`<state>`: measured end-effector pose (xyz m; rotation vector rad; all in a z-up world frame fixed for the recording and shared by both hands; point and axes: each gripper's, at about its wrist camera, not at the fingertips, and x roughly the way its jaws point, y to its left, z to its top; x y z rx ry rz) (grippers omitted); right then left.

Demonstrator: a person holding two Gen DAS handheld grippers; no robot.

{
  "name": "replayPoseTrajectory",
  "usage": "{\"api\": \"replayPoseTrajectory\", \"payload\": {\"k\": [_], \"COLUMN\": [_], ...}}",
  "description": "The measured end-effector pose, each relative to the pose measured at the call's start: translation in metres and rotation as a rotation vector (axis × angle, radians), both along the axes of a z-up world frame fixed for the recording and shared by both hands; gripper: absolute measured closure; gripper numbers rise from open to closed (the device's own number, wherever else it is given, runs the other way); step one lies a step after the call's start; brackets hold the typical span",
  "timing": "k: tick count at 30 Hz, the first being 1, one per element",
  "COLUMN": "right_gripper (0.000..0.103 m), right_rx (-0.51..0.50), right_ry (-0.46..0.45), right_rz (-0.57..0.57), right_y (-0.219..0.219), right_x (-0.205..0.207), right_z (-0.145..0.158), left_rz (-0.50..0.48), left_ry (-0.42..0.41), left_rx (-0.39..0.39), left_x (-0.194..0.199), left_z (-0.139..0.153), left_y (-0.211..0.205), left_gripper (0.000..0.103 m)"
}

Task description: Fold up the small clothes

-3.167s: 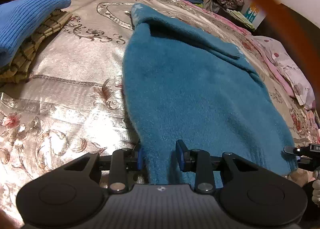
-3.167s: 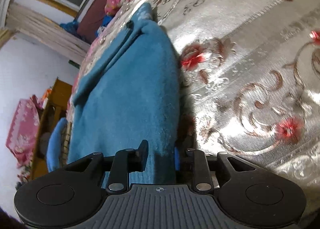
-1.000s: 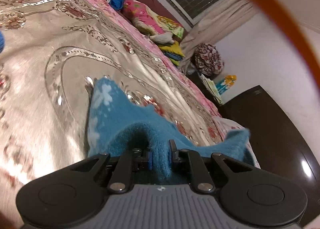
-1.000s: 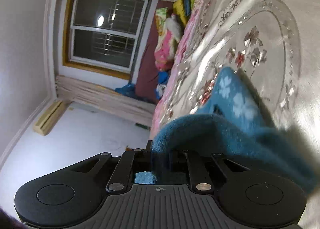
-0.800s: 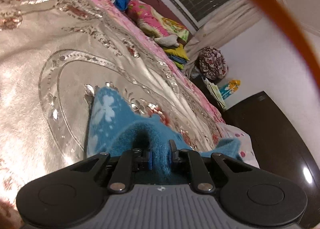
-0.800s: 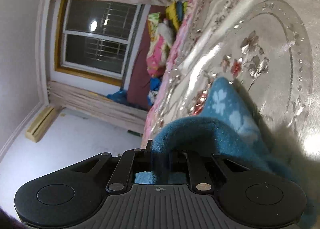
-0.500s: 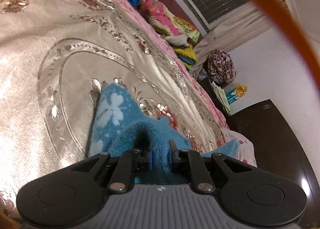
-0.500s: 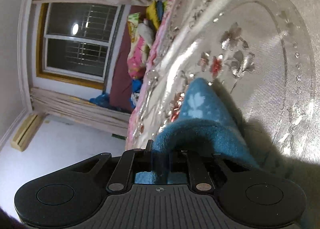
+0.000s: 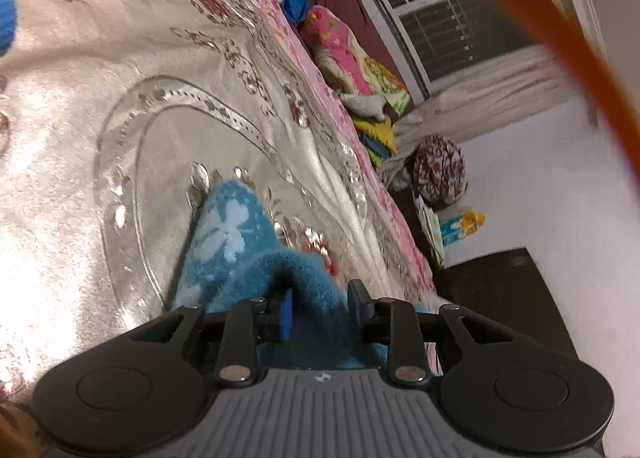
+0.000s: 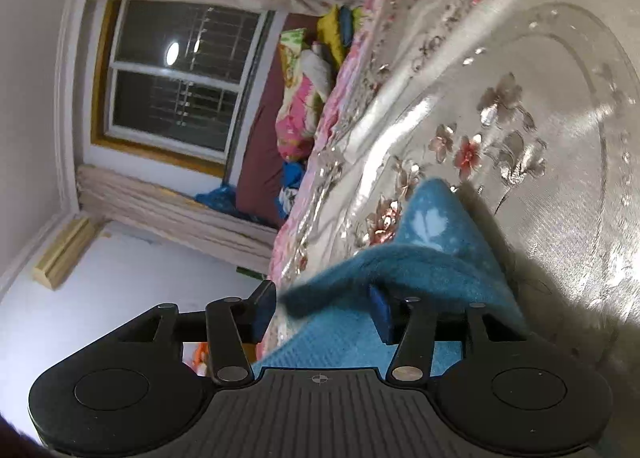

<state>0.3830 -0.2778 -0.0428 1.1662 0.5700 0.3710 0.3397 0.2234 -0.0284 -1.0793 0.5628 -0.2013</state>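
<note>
- The bedspread [image 9: 120, 118], shiny and silver-beige with red flowers and a large oval ornament, fills most of both views; its pink edge runs toward 1 o'clock in the left wrist view.
- The window [image 10: 176, 78], with bars and a dark pane, stands at 10 o'clock in the right wrist view; a beige curtain [image 10: 168, 206] hangs beside it.
- A pile of bedding [image 9: 348, 54], pink and yellow, lies along the far edge of the bed, at 1 o'clock from the garment in the left wrist view.
- The blue fleece garment [image 9: 228, 242] lies on the bedspread, inside the oval ornament; its pointed end with pale flower prints is toward 12 o'clock, and a folded-over edge of it rises toward both grippers (the lower part is hidden by the tools).
- The right gripper [image 10: 324, 310] has its jaws opening; they stand clearly apart, the fold of the garment [image 10: 424, 262] lies between them, the left pad is free of it, and at the right pad I cannot tell about contact.
- The left gripper [image 9: 320, 308] has its jaws opening too, but only a little; the fleece fills the gap, and whether the pads press it I cannot tell.
- A small bright blue piece of knit [image 9: 6, 18] shows at 9 o'clock, at the picture's border.
</note>
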Motion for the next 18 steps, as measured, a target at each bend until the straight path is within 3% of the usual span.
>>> {"api": "replayPoseTrajectory", "payload": {"k": [3,9,12,18], "right_gripper": [0.052,0.052,0.052,0.052], "right_rx": [-0.042,-0.066,-0.135,-0.323], "right_ry": [-0.008,-0.005,-0.015,-0.007], "right_rz": [0.007,-0.001,-0.012,-0.023], "right_y": [0.001,-0.006,-0.008,-0.008], "right_x": [-0.004,-0.013,-0.020,-0.031], "right_z": [0.004,0.006,0.013,0.023], "left_rz": [0.045,0.203,0.165,0.043], "left_ry": [0.005,0.001,0.012,-0.002], "left_rx": [-0.008,0.146,0.247,0.531], "left_x": [-0.004,-0.018,-0.020,-0.021], "left_z": [-0.001,0.015,0.022,0.028], "left_y": [0.005,0.017,0.005,-0.045], "left_gripper": [0.067,0.061,0.061,0.058]}}
